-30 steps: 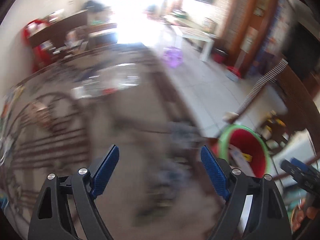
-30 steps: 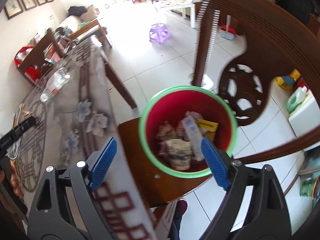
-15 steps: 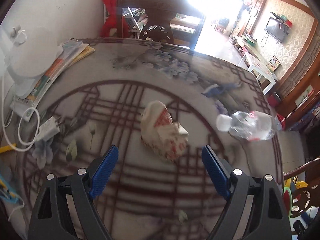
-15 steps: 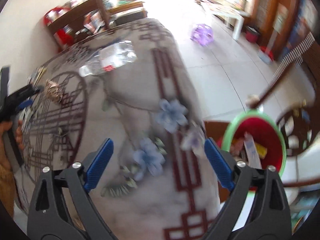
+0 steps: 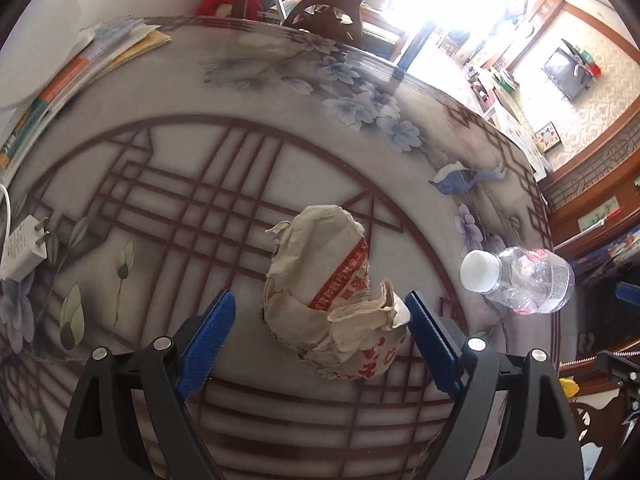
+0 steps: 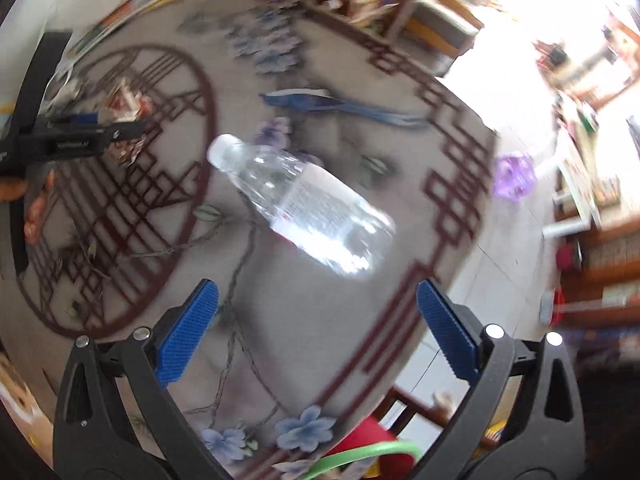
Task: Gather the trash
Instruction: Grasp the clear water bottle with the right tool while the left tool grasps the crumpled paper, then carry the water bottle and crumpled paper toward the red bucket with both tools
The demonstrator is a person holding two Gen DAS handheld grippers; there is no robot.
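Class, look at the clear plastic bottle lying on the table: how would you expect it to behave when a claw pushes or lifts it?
The bottle lies on its side on the smooth tabletop, so a nudge would probably make it roll. It looks empty and clear, so likely light for its size. Its thin walls look dented in the left view, so it may buckle when squeezed.

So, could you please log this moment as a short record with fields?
surface: patterned table
trash 1: crumpled paper wrapper, lying between the open fingers of the left gripper, not gripped
trash 2: clear plastic bottle, on its side, white cap on, ahead of the right gripper, untouched
bin: red bin with green rim, below the table edge
other: white charger
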